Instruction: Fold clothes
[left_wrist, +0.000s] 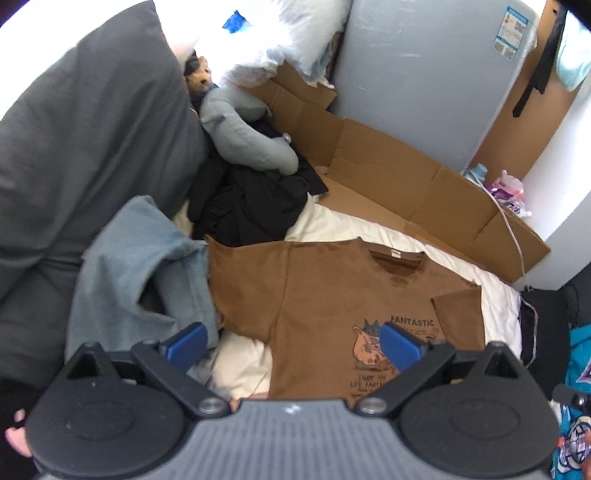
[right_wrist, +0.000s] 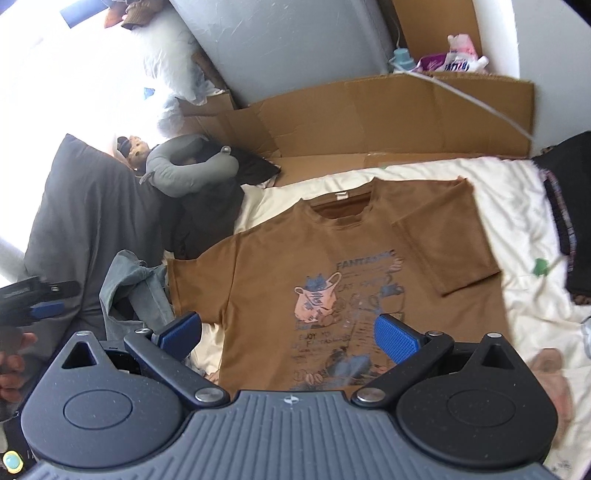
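Two grippers' spread jaws hover above the flat brown T-shirt (right_wrist: 332, 266), empty.

- The left gripper (left_wrist: 291, 345) is pointing steeply downward, its blue-padded jaws standing wide apart with nothing pressed between them.
- The right gripper (right_wrist: 288, 334) is also tilting downward, jaws spread wide and gripping nothing.
- In the right wrist view, the left gripper is showing at the far left edge, a hand (right_wrist: 13, 363) wrapping around its handle.
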